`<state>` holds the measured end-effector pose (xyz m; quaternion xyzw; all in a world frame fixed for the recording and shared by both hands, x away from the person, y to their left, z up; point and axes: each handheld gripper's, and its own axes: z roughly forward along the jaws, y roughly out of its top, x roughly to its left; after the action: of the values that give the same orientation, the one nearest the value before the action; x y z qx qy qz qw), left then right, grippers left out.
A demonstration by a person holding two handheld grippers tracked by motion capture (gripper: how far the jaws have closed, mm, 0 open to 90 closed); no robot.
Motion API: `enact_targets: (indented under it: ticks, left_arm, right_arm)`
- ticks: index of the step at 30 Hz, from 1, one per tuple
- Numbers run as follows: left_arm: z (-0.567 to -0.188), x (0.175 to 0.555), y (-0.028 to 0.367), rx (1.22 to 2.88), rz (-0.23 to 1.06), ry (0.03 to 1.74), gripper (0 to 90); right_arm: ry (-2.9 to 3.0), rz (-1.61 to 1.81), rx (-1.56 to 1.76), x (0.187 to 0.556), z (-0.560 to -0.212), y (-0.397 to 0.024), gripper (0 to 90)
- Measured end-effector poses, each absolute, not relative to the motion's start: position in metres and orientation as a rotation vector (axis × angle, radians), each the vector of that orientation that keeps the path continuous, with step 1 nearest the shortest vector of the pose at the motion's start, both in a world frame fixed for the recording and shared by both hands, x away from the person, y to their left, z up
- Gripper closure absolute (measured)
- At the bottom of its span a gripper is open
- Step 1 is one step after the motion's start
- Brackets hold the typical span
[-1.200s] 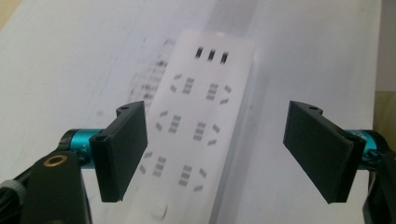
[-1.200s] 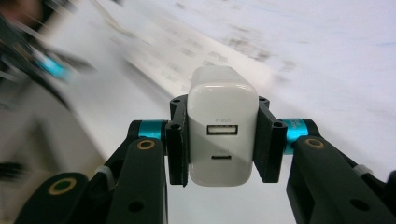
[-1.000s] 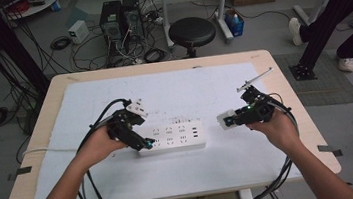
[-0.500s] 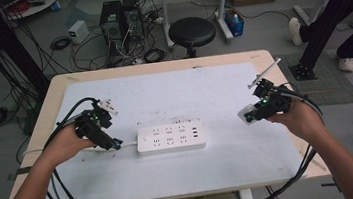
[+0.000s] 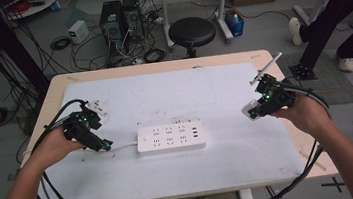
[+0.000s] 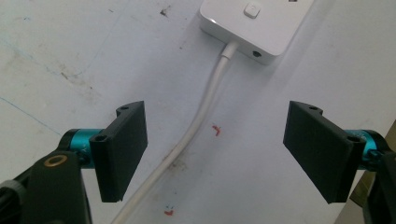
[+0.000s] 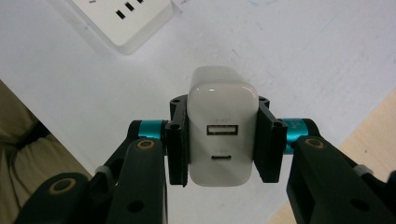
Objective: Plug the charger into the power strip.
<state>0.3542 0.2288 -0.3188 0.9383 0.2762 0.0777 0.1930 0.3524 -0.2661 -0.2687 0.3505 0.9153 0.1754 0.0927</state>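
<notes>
White two-port charger (image 7: 222,133) in right gripper (image 7: 222,144)

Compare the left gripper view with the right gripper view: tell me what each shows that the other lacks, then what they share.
Left gripper view alone: the left tool open, its jaws wide apart over the white cord that runs into the power strip's end.
Right gripper view alone: the right tool shut on a white charger, two ports facing the camera.
Both: the white power strip and the white tabletop.
</notes>
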Motion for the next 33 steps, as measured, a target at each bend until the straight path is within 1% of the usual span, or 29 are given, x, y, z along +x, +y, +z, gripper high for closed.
enact_targets:
  ticks: [5, 9, 13, 17, 21, 33]
  left_arm:
    - [-0.318, 0.355, 0.229, 2.635, 0.234, 0.774, 21.8]
    - [-0.321, 0.354, 0.227, 2.649, 0.243, 0.761, 21.8]
    - [-0.324, 0.353, 0.226, 2.64, 0.24, 0.765, 21.8]
    - [-0.328, 0.353, 0.226, 2.646, 0.24, 0.752, 21.8]
    - [-0.332, 0.351, 0.226, 2.648, 0.244, 0.758, 21.8]
    - [-0.338, 0.349, 0.232, 2.628, 0.233, 0.776, 21.8]
  right_arm:
    - [2.728, 0.528, 0.974, 0.355, -0.26, -0.257, 62.2]
    - [2.749, 0.558, 0.863, 0.359, -0.252, -0.24, 62.2]
    - [2.78, 0.562, 0.761, 0.365, -0.252, -0.219, 62.2]
    - [2.815, 0.577, 0.597, 0.37, -0.258, -0.191, 62.2]
    - [2.847, 0.54, 0.518, 0.379, -0.269, -0.163, 62.2]
    - [2.942, 0.443, 0.338, 0.4, -0.296, -0.11, 62.3]
